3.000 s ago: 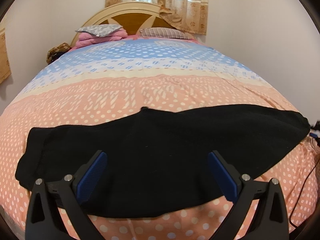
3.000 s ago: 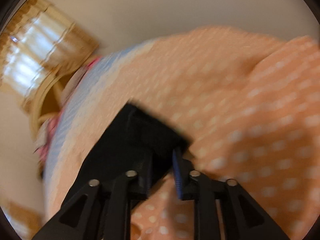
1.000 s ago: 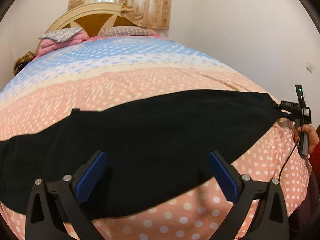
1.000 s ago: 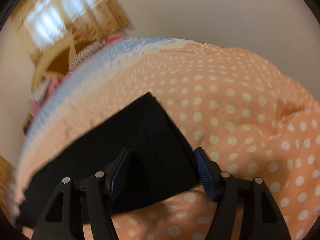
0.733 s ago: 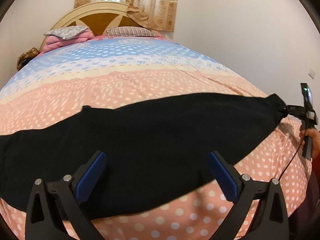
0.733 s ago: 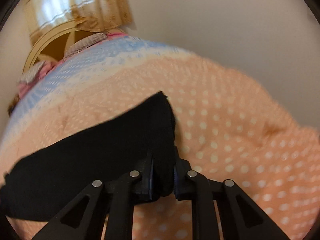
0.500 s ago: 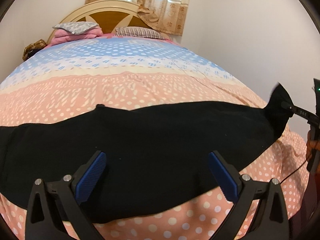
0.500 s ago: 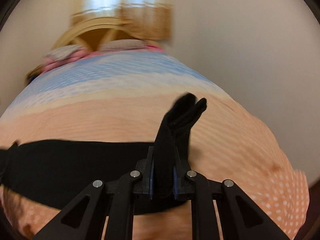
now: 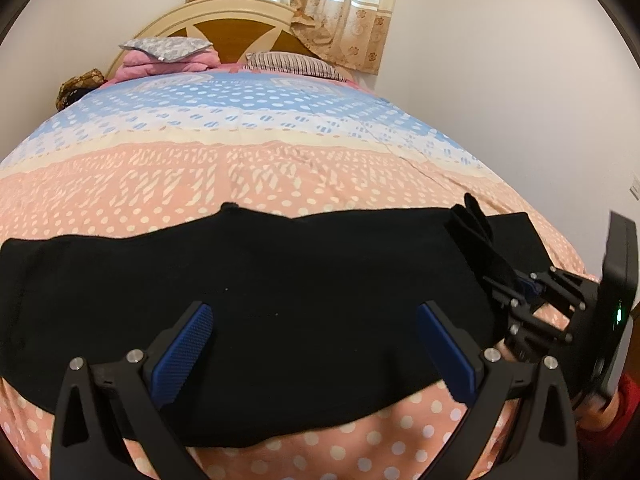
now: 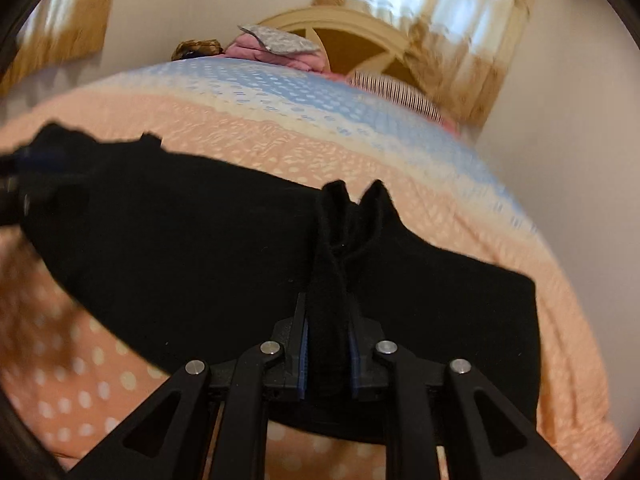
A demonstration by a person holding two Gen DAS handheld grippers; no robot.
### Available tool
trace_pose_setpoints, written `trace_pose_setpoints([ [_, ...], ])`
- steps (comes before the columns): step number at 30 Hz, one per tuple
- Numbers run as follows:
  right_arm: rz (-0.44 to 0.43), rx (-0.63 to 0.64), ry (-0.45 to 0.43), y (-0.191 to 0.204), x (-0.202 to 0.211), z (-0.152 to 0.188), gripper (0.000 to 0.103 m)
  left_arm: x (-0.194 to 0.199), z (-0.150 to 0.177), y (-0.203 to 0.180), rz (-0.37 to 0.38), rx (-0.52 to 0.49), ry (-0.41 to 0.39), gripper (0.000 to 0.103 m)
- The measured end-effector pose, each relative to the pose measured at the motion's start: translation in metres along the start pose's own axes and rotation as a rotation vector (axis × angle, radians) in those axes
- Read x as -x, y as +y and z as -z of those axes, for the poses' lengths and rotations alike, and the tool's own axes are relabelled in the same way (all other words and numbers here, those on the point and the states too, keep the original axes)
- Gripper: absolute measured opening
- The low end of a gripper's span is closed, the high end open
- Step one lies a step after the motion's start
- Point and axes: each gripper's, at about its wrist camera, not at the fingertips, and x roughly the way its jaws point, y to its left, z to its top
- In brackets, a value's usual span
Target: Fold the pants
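Black pants (image 9: 280, 300) lie stretched sideways across the near part of the bed. My left gripper (image 9: 314, 320) hovers over their middle, open, its blue pads wide apart with nothing pinched. In the left wrist view my right gripper (image 9: 516, 284) comes in from the right with the pants' end bunched upright between its fingers. In its own view the right gripper (image 10: 326, 320) grips that raised fold of the pants (image 10: 180, 240); the pads press on the cloth while the jaws are opening slightly. The fold stands above the flat part of the garment.
The bedspread (image 9: 240, 168) is peach with dots, blue toward the headboard (image 9: 224, 28). Pillows (image 9: 168, 52) and a curtain (image 9: 320, 8) are at the far end. A white wall runs along the right. A hand with a red sleeve (image 9: 612, 408) holds the right gripper.
My right gripper shut on the end of the pants, lifted it and carried it left over the rest of the garment, rolling as it went. The left gripper stayed open over the middle.
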Motion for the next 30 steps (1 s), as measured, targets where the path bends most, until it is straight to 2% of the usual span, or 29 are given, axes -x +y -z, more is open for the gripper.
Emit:
trace_pose_setpoints([
  [5, -0.011, 0.051, -0.057, 0.012, 0.01, 0.007, 0.021, -0.006, 0.002, 0.001, 0.007, 0.015, 0.023, 0.103],
  [9, 0.063, 0.143, -0.067, 0.026, 0.013, 0.009, 0.023, -0.003, 0.003, -0.002, 0.005, 0.002, 0.023, 0.103],
  [10, 0.024, 0.128, -0.068, 0.023, 0.018, 0.008, 0.025, -0.003, 0.003, -0.003, -0.001, -0.005, 0.02, 0.103],
  [11, -0.071, 0.083, -0.073, 0.017, 0.024, 0.006, 0.032, -0.002, 0.002, -0.003, -0.008, -0.011, 0.017, 0.103],
  [12, -0.206, 0.012, -0.075, 0.01, 0.031, 0.003, 0.035, -0.002, 0.002, -0.002, -0.011, -0.012, 0.016, 0.103],
  [13, -0.394, -0.113, -0.072, -0.009, 0.038, 0.0, 0.038, -0.002, 0.002, -0.002, -0.013, -0.012, 0.016, 0.103],
  [15, -0.536, -0.261, -0.081, -0.035, 0.04, -0.004, 0.038, -0.004, 0.002, -0.003, -0.011, -0.011, 0.022, 0.103],
  [16, -0.554, -0.327, -0.101, -0.052, 0.041, -0.006, 0.038, -0.004, 0.003, -0.005, -0.009, -0.013, 0.026, 0.103],
  [17, -0.535, -0.373, -0.116, -0.067, 0.04, -0.007, 0.038, -0.005, 0.003, -0.006, -0.006, -0.018, 0.029, 0.103],
  [19, -0.442, -0.458, -0.1, -0.1, 0.028, -0.008, 0.037, -0.005, 0.004, -0.013, 0.001, -0.037, 0.03, 0.103],
  [20, -0.406, -0.501, -0.08, -0.114, 0.018, -0.006, 0.026, -0.005, 0.003, -0.017, 0.007, -0.048, 0.028, 0.103],
  [21, -0.395, -0.519, -0.066, -0.12, 0.012, -0.004, 0.02, -0.004, 0.002, -0.02, 0.012, -0.057, 0.026, 0.103],
  [23, -0.364, -0.523, -0.012, -0.118, -0.006, 0.0, 0.018, -0.005, -0.001, -0.031, 0.024, -0.083, 0.022, 0.103],
  [25, -0.423, -0.499, 0.037, -0.094, -0.022, 0.004, 0.018, -0.007, -0.006, -0.042, 0.025, -0.115, 0.014, 0.103],
  [28, -0.47, -0.452, -0.002, -0.073, -0.02, -0.002, 0.021, -0.009, -0.014, -0.058, 0.027, -0.154, 0.001, 0.103],
  [30, -0.501, -0.46, 0.0, -0.079, -0.023, -0.004, 0.021, -0.009, -0.023, -0.071, 0.034, -0.186, -0.018, 0.103],
])
